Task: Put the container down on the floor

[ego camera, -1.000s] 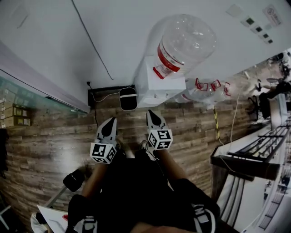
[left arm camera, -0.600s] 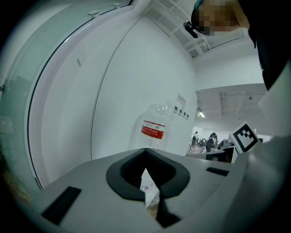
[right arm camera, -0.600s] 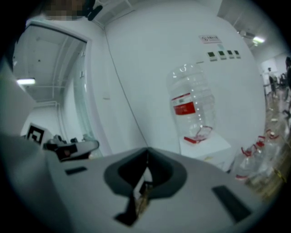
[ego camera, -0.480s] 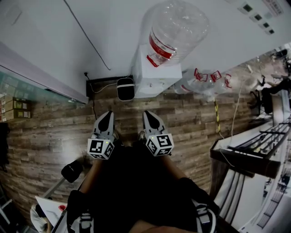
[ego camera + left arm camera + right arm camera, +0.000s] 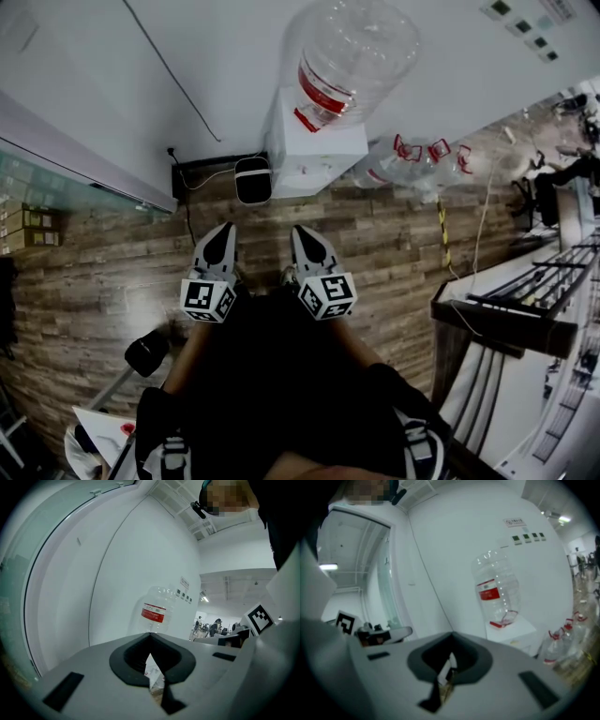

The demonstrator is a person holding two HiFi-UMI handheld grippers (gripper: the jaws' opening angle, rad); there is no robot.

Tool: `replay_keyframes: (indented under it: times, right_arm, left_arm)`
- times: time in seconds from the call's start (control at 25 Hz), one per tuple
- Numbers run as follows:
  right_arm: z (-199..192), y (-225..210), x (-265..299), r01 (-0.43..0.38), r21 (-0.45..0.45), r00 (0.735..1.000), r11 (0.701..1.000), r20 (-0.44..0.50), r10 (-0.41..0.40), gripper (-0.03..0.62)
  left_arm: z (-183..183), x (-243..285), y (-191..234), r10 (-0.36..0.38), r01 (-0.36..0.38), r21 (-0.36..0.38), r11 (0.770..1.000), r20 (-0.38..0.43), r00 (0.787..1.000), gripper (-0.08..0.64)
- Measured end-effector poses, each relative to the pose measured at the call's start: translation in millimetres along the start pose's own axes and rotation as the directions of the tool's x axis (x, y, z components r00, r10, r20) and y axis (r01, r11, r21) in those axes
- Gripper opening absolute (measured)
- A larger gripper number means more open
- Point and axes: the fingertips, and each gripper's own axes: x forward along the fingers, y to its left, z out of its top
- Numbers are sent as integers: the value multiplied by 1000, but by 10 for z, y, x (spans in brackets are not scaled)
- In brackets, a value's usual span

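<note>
Grey plastic left claw (image 5: 223,234) and right claw (image 5: 304,234): both pinched tight, nothing between the tips, side by side over the brown wood-plank floor (image 5: 112,272), aimed at the dispenser ahead.

Beyond them, against the white wall (image 5: 216,56): white box-shaped dispenser (image 5: 314,155), with the large clear plastic jug with a red label (image 5: 347,56) seated neck-down on top, so up off the floor and well apart from both claws. Looks empty, though hard to be sure.

Just left of the dispenser, small black-and-white bin (image 5: 251,180); just right of it, several clear plastic jugs with red caps (image 5: 412,164) lying on the planks.

Likely trouble from here:
- Slipping: smooth, round, wide wall, little for narrow tips to bite; safer pressed between two claws than pinched by one.
- Tipping or dragging the dispenser, if pulled sideways with the neck seated instead of lifted straight up.
- Knocking the floor jugs or bin on the way down; barer planks in front.
- Rolling away if laid on its side.
</note>
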Motion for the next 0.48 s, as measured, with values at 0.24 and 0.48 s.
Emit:
replay_keyframes:
  times: [0.24,0.48]
  right_arm:
    - [23,-10,-31,4,4,1000,1000,10,-4,32]
    - [95,16,-40,-7,26,999,1000,35,6,32]
  left_arm:
    - [1,2,-21,-11,11,-3,1000,2,1000,31]
    - [-15,10,-33,-21,21,-4,1000,-2,1000,31]
